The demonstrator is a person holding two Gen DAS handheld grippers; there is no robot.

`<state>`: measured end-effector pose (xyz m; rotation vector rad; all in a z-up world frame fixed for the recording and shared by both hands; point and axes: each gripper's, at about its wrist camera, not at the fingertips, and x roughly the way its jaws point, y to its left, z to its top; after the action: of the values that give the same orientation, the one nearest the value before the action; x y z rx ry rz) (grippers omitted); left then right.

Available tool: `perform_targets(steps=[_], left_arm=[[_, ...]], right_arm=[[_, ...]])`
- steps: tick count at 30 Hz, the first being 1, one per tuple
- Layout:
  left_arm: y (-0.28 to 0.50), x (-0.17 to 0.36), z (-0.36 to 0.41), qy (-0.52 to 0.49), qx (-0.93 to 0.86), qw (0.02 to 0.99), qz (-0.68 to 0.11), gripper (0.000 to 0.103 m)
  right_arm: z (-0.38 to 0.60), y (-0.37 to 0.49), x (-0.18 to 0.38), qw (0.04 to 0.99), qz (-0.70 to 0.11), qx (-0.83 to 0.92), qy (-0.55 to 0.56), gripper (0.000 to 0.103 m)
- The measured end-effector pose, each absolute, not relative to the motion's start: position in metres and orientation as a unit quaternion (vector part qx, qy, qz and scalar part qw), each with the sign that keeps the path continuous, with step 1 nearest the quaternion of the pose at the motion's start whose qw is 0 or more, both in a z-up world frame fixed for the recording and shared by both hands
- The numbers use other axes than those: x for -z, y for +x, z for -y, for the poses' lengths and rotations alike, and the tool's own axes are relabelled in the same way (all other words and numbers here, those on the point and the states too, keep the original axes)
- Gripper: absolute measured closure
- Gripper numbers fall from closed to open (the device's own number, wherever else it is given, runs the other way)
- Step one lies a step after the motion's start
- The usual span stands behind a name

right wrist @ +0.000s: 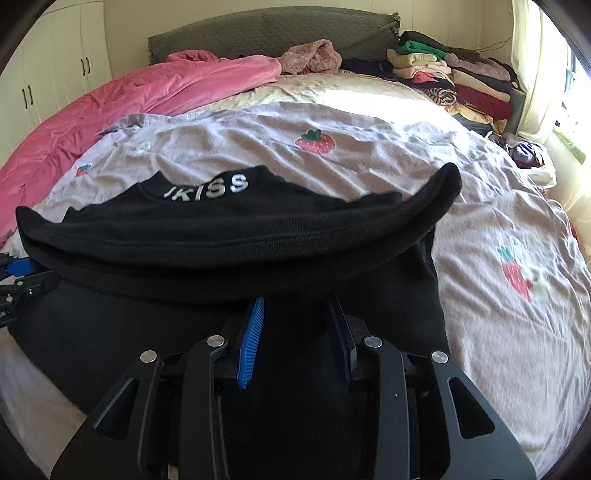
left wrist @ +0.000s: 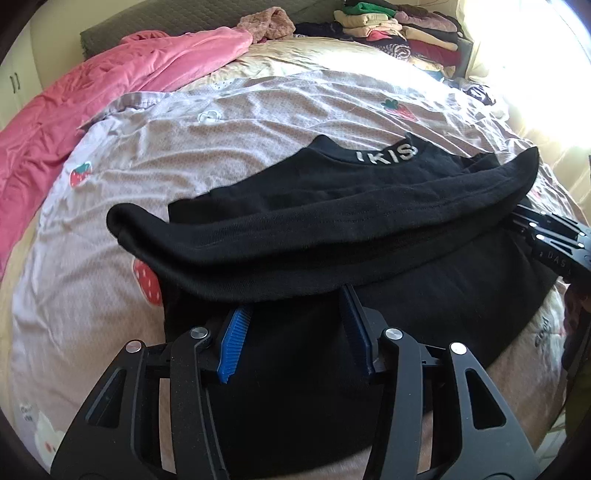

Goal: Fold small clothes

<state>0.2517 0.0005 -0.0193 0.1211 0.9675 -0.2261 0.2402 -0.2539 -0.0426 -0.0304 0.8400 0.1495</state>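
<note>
A black top (left wrist: 332, 221) lies spread on a bed whose pale lilac sheet (left wrist: 258, 110) is printed with strawberries. The garment's collar, lettered in white, points toward the headboard, and its lower part is doubled up over the body, so a thick rolled fold runs across the cloth from side to side.

The left gripper (left wrist: 295, 314) hangs over the near half of the top, its blue-padded jaws standing partly open with nothing clamped; the tips sit right at the near edge of the fold, with only black cloth lying under the gap. The right gripper (right wrist: 295, 317) is in the same posture further along the fold, its jaws also partly apart and gripping nothing. Each gripper shows at the edge of the other's view, close against the garment's side.

A pink quilt (right wrist: 110, 99) is bunched along the left side of the bed. A stack of folded clothes (right wrist: 461, 77) rests near the far right corner, beside a curtain lit by the sun. A green padded headboard (right wrist: 277, 29) backs the bed.
</note>
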Motion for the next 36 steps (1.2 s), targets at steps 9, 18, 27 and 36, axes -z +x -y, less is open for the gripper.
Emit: perform_targets(steps=[9, 18, 27, 36], left_arm=[[0.289, -0.001, -0.034, 0.002, 0.068, 0.891, -0.449, 0.062], [0.273, -0.004, -0.075, -0.052, 0.054, 0.892, -0.445, 0.056], [0.270, 0.023, -0.087, -0.102, 0.057, 0.874, -0.471, 0.055], [0.267, 0.015, -0.079, -0.098, 0.069, 0.884, -0.451, 0.098]], right_arm=[[0.253, 0.288, 0.027, 0.910, -0.408, -0.069, 0.009, 0.070], [0.294, 0.272, 0.011, 0.923, -0.376, -0.043, 0.062, 0.070], [0.337, 0.277, 0.022, 0.911, -0.403, -0.028, 0.089, 0.059], [0.339, 0.275, 0.031, 0.911, -0.394, -0.057, 0.109, 0.095]])
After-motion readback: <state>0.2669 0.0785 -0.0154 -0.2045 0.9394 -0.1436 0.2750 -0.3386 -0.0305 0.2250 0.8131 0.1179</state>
